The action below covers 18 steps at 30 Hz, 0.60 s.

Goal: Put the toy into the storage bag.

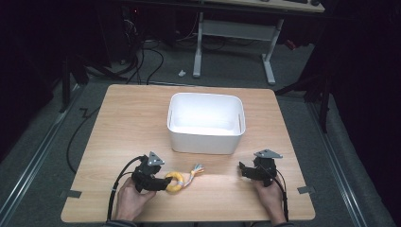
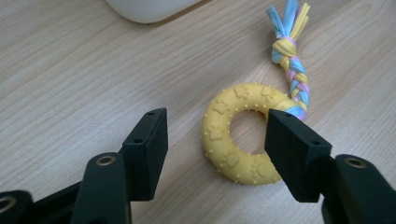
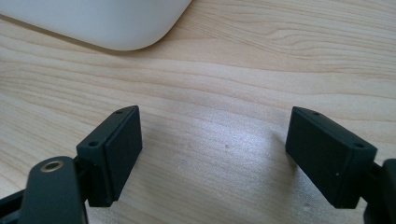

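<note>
Yellow rubber ring toy (image 2: pixel 236 140), with a braided rope tail (image 2: pixel 293 77), lies flat on the wooden bench (image 1: pixel 123 123) near my edge, in front of the white plastic bin (image 1: pixel 206 124). My left tongs (image 2: pixel 219 140) stand about half open around the ring's near side, one jaw over its hole, not yet pinching. I judge this the grasping step: next I need to squeeze onto the rim. My right tongs (image 3: pixel 212 149) hang wide open and empty over bare wood.

The left gripper (image 2: pixel 215 149) holds its jaws apart around the yellow ring toy (image 2: pixel 236 135), whose braided rope (image 2: pixel 293 74) trails away over the wooden counter (image 2: pixel 93 70).
</note>
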Each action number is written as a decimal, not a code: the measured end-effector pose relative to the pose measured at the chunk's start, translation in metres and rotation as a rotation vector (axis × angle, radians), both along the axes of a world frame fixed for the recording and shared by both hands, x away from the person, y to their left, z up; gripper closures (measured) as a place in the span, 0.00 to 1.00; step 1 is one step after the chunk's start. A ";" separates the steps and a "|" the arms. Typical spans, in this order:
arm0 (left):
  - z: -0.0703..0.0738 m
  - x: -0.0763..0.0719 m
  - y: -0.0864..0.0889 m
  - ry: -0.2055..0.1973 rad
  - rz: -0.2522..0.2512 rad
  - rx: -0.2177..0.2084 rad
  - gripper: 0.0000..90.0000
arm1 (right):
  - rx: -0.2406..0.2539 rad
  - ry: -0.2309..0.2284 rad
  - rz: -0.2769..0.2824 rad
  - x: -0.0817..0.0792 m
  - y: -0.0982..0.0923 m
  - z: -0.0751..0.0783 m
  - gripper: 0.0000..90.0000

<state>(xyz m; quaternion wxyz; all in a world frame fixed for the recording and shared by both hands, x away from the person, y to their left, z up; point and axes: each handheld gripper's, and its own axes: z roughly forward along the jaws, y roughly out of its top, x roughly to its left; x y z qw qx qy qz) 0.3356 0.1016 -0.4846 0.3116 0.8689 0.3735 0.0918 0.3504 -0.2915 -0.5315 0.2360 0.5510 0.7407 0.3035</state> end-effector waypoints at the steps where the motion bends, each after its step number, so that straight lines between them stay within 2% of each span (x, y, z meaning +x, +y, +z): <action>1: 0.000 0.000 0.000 0.000 0.000 0.000 0.46 | 0.000 0.000 0.000 0.000 0.000 0.000 0.21; 6: -0.004 0.004 -0.006 0.029 -0.013 0.020 0.49 | 0.000 0.000 0.000 0.000 0.000 0.000 0.21; 18: -0.013 0.010 -0.017 0.044 -0.025 0.076 0.56 | -0.001 0.000 0.003 0.000 0.000 0.000 0.21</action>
